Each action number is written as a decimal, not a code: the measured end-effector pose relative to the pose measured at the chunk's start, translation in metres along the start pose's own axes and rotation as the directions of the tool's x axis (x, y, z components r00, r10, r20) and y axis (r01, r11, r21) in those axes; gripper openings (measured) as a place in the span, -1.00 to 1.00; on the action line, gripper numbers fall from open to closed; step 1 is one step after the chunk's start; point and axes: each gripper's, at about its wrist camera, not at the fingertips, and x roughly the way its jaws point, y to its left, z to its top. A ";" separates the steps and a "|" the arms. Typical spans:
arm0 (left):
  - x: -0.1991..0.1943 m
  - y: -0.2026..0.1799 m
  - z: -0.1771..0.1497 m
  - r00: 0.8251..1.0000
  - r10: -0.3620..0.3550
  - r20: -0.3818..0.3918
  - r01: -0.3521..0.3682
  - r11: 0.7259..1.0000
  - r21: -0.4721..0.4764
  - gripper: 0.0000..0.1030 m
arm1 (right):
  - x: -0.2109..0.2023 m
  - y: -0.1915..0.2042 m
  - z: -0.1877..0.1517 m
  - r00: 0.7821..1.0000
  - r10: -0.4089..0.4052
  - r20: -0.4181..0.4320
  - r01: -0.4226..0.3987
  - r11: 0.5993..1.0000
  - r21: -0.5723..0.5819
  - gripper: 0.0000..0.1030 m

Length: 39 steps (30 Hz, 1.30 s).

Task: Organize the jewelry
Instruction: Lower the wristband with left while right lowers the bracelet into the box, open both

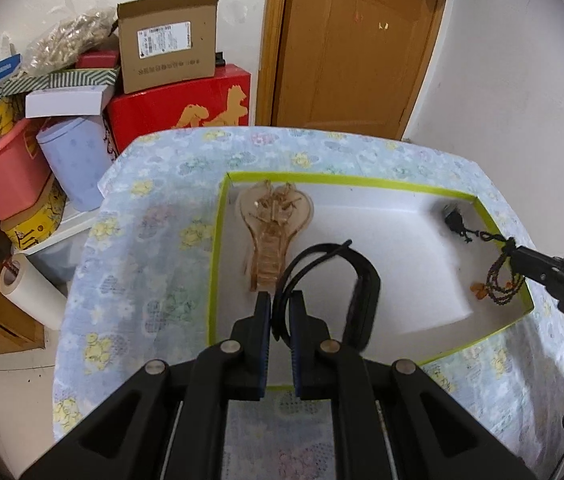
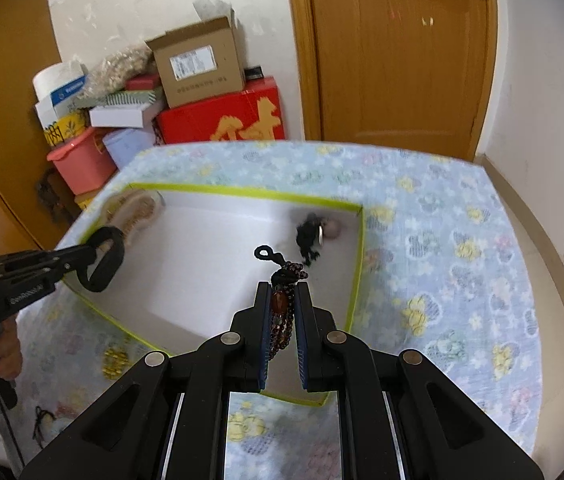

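Two clenched grips: the left hand-held gripper (image 1: 282, 308) grasps a black band (image 1: 366, 280) at frame centre, and the right hand-held gripper (image 2: 283, 300) grasps a beaded bracelet (image 2: 286, 280), both above the green-rimmed white tray (image 1: 362, 181) on the table (image 1: 153, 216).

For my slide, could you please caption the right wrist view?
Right gripper holds a bead necklace over the white tray; left gripper carries a black band.
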 end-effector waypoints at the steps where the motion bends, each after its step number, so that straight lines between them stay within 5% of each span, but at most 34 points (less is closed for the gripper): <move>1: 0.001 0.000 0.000 1.000 0.005 -0.002 -0.005 1.000 0.006 -0.82 | 0.003 -0.001 -0.001 1.000 -0.002 -0.008 0.002 1.000 0.002 -0.78; 23: 0.000 0.008 -0.008 0.999 0.033 -0.019 -0.034 0.999 -0.016 -0.80 | 0.011 -0.004 -0.015 0.997 -0.030 -0.076 0.030 1.000 0.002 -0.77; 32: -0.016 0.010 -0.015 0.999 0.028 0.017 -0.028 0.999 -0.028 -0.75 | -0.007 0.002 -0.021 0.998 -0.026 -0.051 0.025 1.000 -0.011 -0.45; 39: -0.050 0.015 -0.025 0.998 0.036 0.060 -0.034 0.999 -0.032 -0.73 | -0.036 0.011 -0.029 1.000 -0.008 -0.008 0.008 1.000 -0.020 -0.43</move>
